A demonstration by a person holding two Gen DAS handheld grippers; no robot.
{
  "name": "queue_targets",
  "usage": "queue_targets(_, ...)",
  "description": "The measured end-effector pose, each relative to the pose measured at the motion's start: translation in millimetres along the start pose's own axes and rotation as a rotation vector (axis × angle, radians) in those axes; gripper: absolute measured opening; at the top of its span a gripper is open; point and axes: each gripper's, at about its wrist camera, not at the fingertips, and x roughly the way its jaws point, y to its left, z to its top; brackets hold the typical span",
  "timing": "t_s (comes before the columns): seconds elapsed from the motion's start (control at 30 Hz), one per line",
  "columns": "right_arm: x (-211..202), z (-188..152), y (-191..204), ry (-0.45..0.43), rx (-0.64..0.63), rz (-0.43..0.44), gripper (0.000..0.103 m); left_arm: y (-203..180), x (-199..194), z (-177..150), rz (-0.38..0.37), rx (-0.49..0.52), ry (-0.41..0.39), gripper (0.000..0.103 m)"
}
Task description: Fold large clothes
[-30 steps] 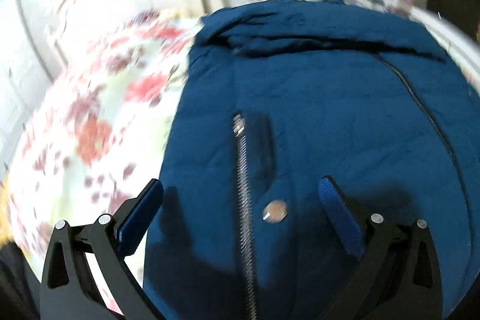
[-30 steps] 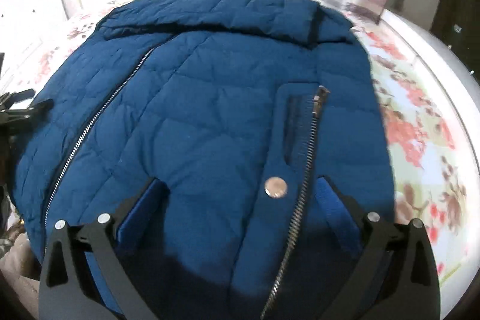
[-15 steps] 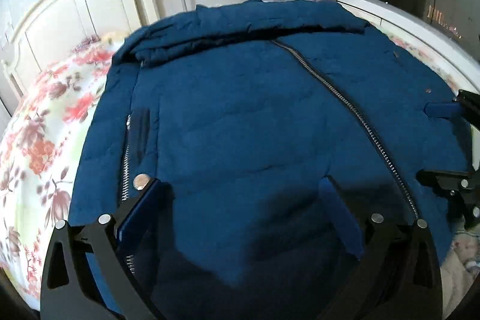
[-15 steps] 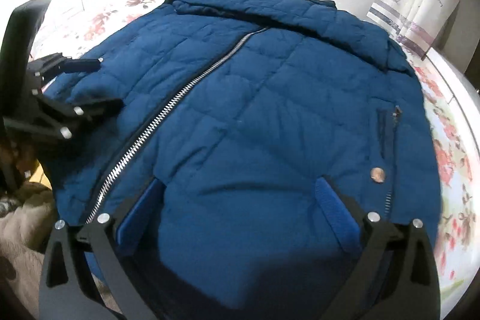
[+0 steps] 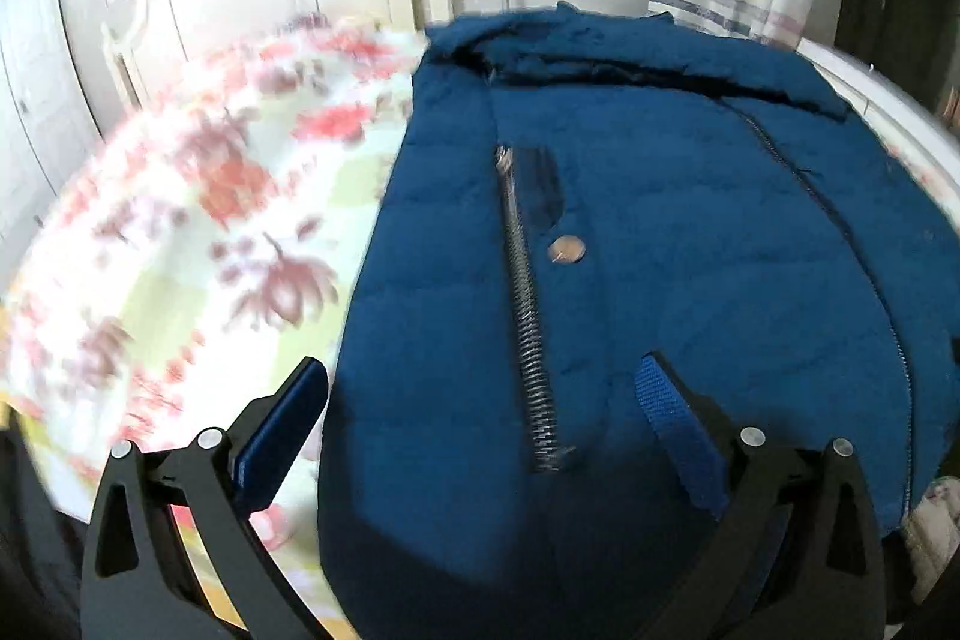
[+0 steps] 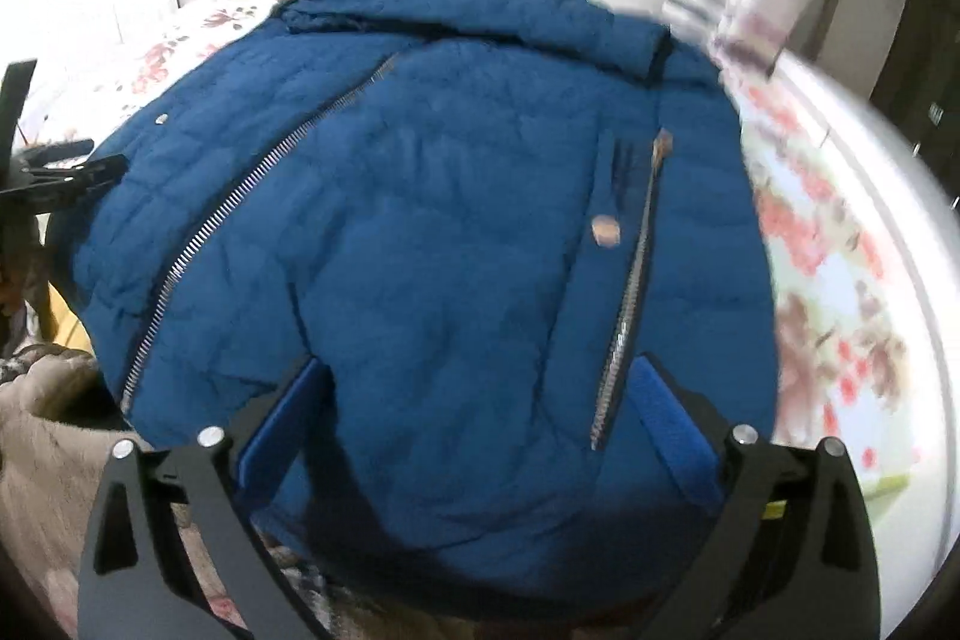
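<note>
The quilted blue padded jacket (image 6: 420,232) lies zipped, front up, filling the middle of both views on the floral bedsheet (image 5: 198,232). The left gripper (image 5: 480,424) and right gripper (image 6: 474,412) both hang over the hem with jaws wide apart, holding nothing. Best bet: each should pinch a hem corner deep, not the silver pocket zipper (image 5: 522,310).

- A blue jacket (image 5: 690,244) is lying spread on a floral bedsheet (image 5: 198,232).
- The left gripper (image 5: 480,400) is hovering wide apart over its hem, straddling a pocket zipper (image 5: 525,304).
</note>
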Motion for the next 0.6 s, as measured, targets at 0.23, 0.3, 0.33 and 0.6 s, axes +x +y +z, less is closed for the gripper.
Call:
queue_targets(0.23,25,10,54,0.029,-0.147,0.040,0.101,-74,2,-12,-0.056,0.235,-0.023,0.099)
queue_targets(0.3,29,4,52,0.019,-0.155,0.049,0.101,-66,8,-11,-0.109,0.186,0.001,0.099)
queue_targets(0.33,28,3,49,0.023,-0.155,0.054,0.100,-62,9,-11,-0.127,0.168,0.011,0.099)
queue_targets(0.6,3,-10,20,0.023,-0.105,-0.010,0.100,-50,6,-15,-0.145,0.129,0.025,0.099)
